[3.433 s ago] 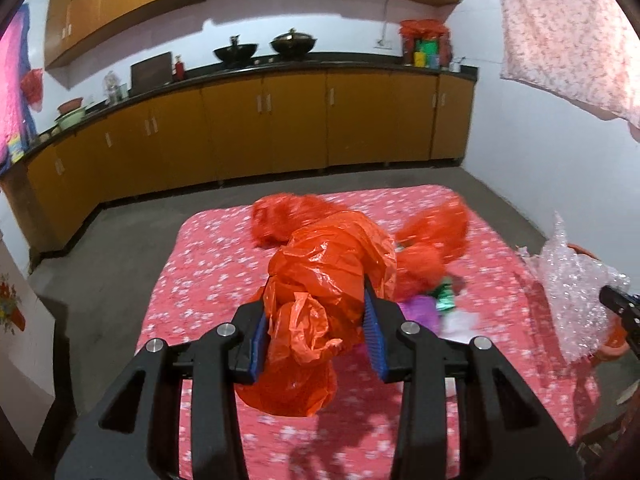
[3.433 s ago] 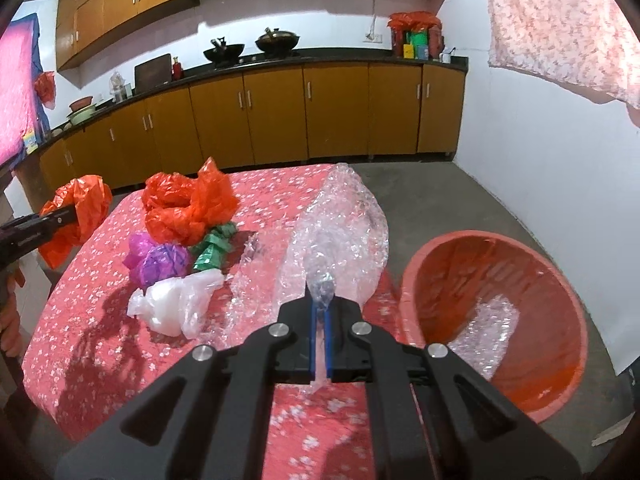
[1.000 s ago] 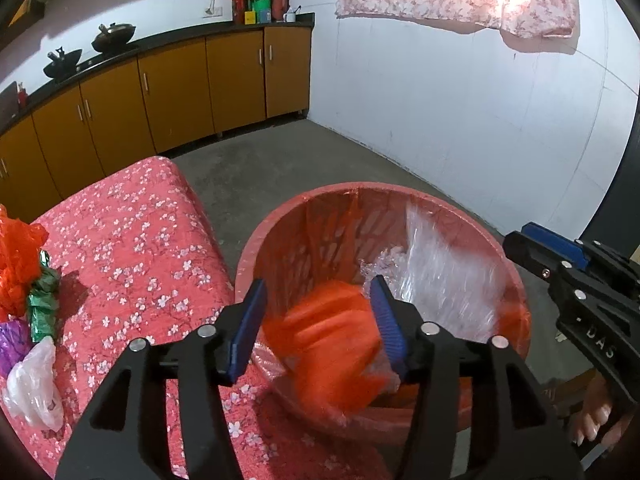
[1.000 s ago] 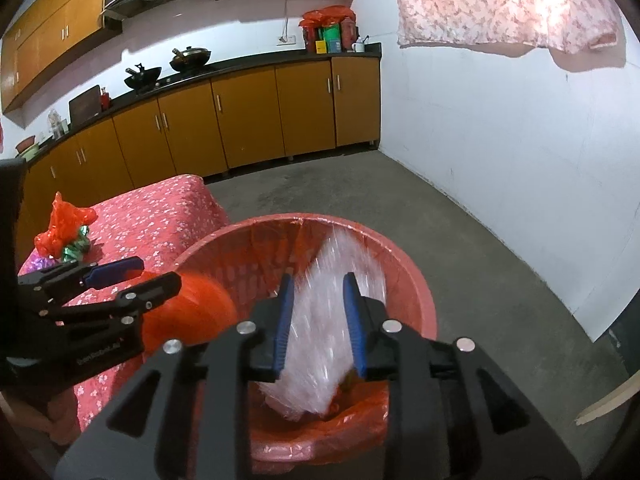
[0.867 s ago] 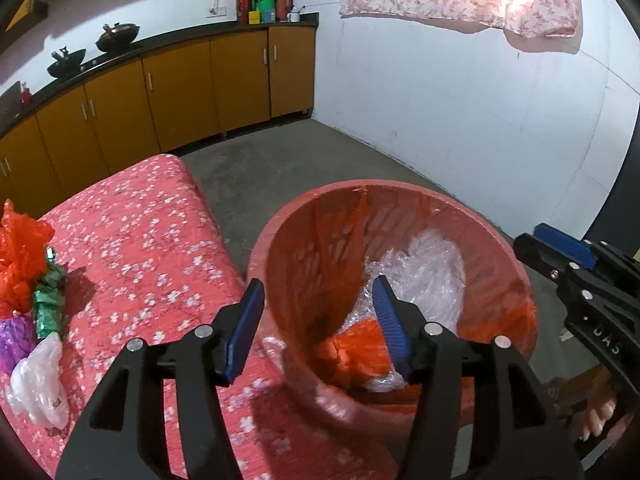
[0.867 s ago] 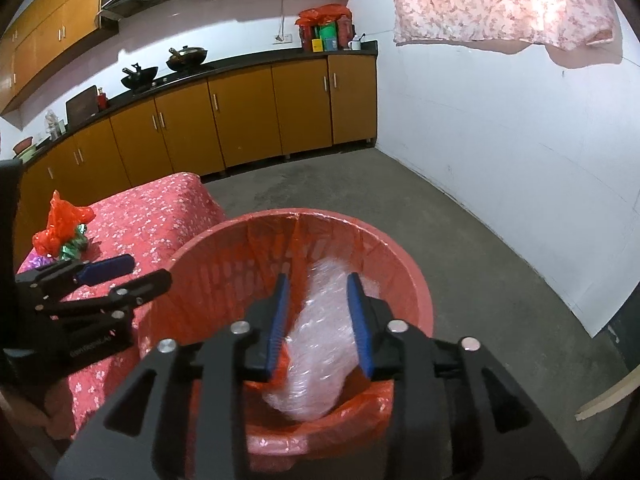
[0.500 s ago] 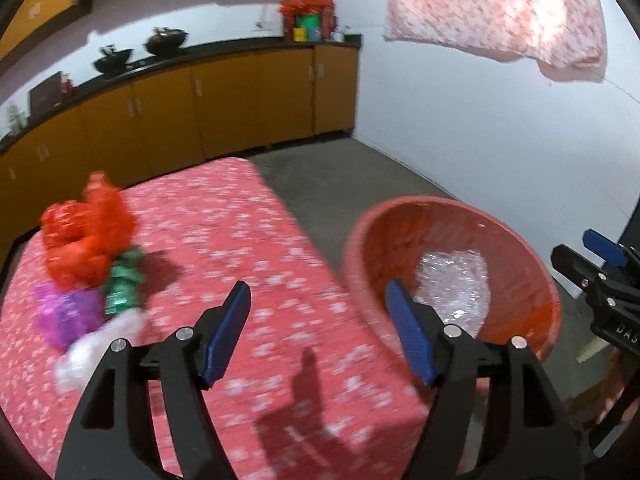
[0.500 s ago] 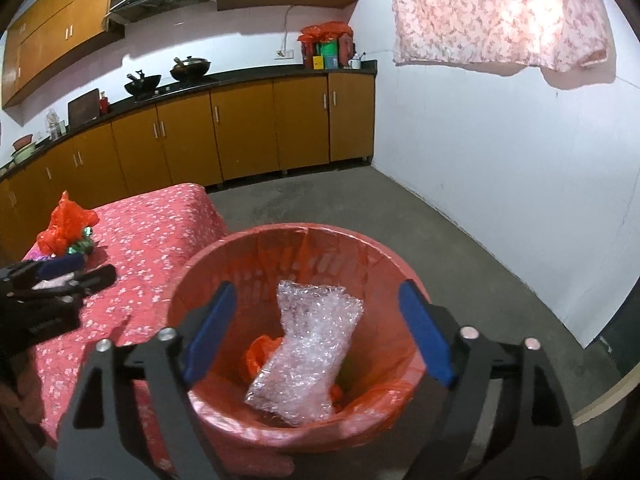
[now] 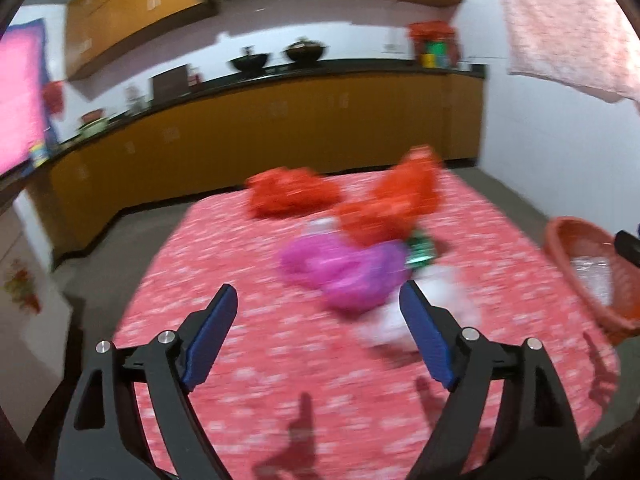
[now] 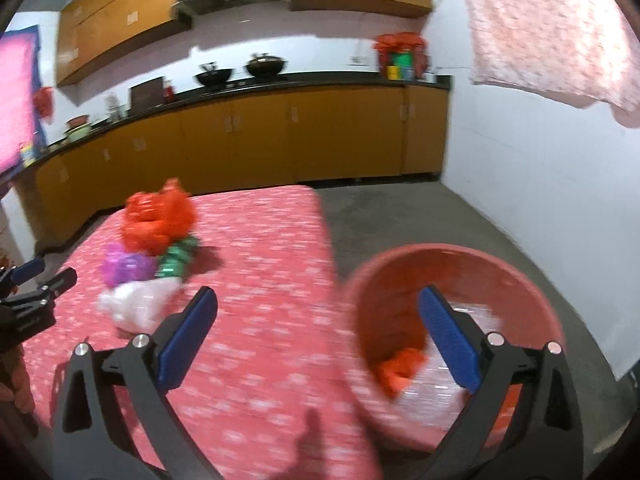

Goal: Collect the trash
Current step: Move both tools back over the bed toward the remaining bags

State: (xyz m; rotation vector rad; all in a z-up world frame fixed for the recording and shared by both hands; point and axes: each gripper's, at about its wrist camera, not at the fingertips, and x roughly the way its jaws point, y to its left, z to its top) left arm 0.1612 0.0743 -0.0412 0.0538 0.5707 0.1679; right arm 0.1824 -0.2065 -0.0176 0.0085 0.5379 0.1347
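Blurred in the left wrist view, a purple bag (image 9: 348, 272), two red bags (image 9: 392, 204), a green wrapper (image 9: 420, 248) and a white bag (image 9: 384, 324) lie on the flowered table (image 9: 240, 260). My left gripper (image 9: 316, 296) hovers just short of the purple bag, jaws opening, nothing between them. My right gripper (image 10: 316, 296) hangs over the gap between table (image 10: 272, 240) and red basket (image 10: 440, 252), jaws opening and empty. In the basket lie an orange bag (image 10: 400, 368) and bubble wrap (image 10: 424, 396). The pile's red bag (image 10: 158, 220) and white bag (image 10: 136, 306) lie left of it.
Orange kitchen cabinets (image 10: 280, 136) under a dark counter with two woks (image 10: 240, 70) run behind the table. A white wall (image 10: 540, 200) with a hanging flowered cloth (image 10: 552, 32) stands on the right. Grey concrete floor (image 10: 400, 216) lies between table, basket and wall.
Both grippers let go of the orange bag and the bubble wrap into the basket, opened wide, and swung left from the basket toward the trash pile on the table.
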